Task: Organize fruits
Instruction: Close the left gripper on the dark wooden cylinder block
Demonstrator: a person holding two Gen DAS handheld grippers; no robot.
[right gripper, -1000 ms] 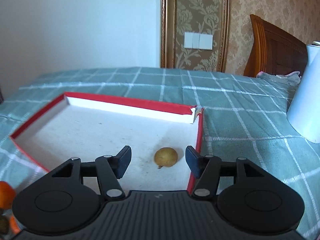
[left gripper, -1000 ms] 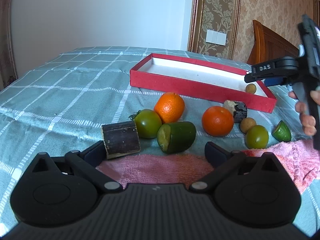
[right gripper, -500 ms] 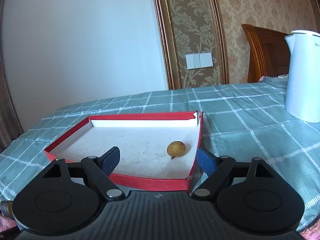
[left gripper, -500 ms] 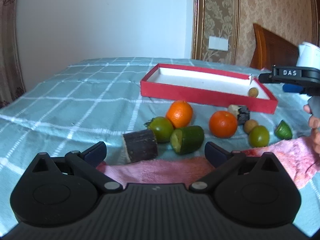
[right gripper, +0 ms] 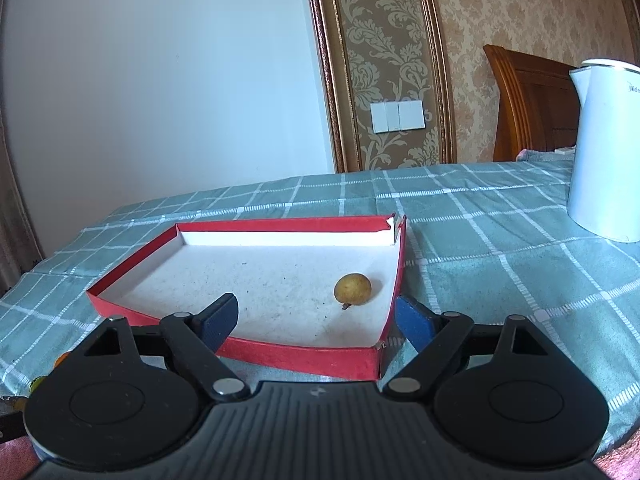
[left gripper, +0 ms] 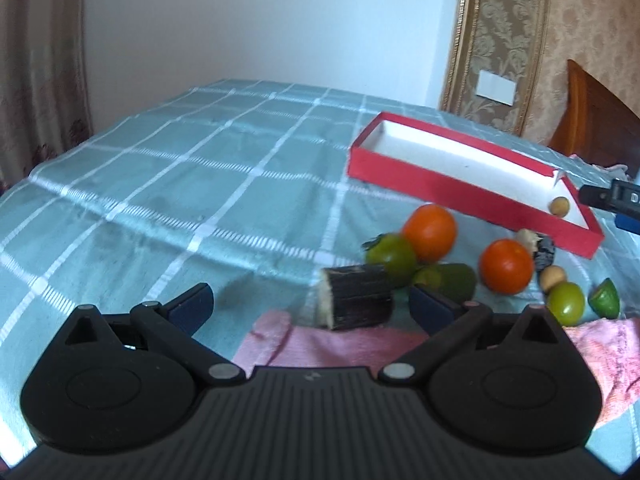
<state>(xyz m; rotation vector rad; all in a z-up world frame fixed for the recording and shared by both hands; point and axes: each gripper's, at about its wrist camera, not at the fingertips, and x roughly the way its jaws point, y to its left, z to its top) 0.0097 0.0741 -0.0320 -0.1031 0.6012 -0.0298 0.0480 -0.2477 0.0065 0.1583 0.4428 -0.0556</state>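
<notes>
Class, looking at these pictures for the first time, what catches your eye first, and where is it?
A red tray on the checked cloth holds a single small tan fruit near its right wall. Outside it, two oranges sit among green fruits, by a pink towel.

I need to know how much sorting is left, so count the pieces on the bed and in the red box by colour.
Orange: 2
Green: 4
Tan: 2
Dark chunks: 2
Total: 10
</notes>
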